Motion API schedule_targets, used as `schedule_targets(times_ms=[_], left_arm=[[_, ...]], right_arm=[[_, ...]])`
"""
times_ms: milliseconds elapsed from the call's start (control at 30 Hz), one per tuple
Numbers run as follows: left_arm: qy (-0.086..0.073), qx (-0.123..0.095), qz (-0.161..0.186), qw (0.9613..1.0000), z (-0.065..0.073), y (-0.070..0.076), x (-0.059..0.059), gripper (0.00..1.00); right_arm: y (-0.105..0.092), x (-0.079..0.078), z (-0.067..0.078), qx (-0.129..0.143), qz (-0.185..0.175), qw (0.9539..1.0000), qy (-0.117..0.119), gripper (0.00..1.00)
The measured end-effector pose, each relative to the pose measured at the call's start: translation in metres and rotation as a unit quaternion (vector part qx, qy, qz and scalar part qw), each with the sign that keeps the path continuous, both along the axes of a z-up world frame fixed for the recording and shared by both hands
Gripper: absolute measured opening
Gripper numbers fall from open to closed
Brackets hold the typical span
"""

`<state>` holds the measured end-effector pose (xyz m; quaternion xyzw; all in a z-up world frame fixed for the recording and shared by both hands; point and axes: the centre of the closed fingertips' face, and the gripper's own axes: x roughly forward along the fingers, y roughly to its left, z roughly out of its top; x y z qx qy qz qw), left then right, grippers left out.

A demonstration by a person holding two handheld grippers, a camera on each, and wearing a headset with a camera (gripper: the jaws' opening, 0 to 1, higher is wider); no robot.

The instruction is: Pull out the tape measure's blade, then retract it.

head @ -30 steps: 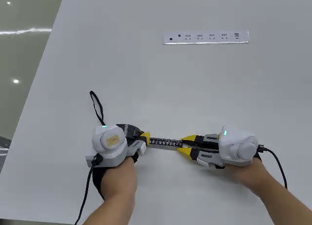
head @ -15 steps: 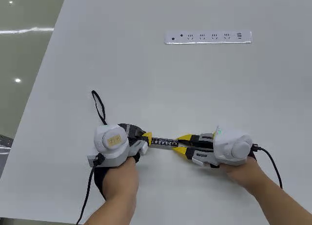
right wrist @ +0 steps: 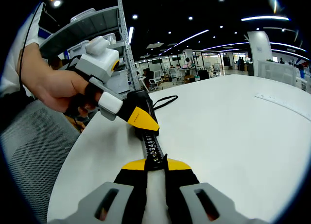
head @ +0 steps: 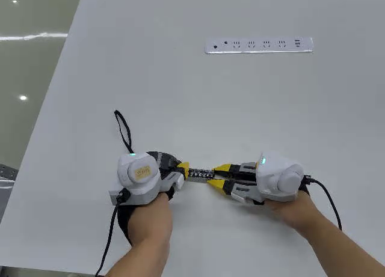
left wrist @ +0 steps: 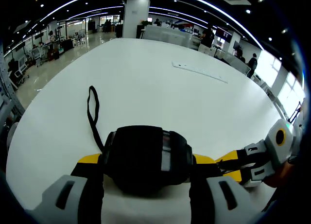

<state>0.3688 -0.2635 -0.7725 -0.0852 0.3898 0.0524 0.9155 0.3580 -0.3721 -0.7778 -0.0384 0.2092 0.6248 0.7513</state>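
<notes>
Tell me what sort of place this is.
Likely an open-plan office or lab: a big white table with a power strip, rows of desks and chairs behind, and long ceiling strip lights.

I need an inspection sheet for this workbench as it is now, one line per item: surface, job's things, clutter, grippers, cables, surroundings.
Surface: white table, smooth, no stains seen.
Job's things: black tape measure with a short length of blade out; its strap lies looped on the table.
Clutter: a power strip at the far side.
Grippers: left gripper shut on the tape measure; right gripper shut on the blade.
Cables: a cable trails from each gripper toward the person.
Surroundings: glossy floor; open office, mesh chair, shelf rack.
</notes>
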Motion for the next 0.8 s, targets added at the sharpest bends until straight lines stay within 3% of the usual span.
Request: schedule_targets(times_ms=[800], left_arm=[[0.0,-0.007,0.003,1.0,0.0,0.0,0.0,0.7]], right_arm=[[0.023,0.0,0.001,0.0,0.009,0.9999,-0.008,0.12]])
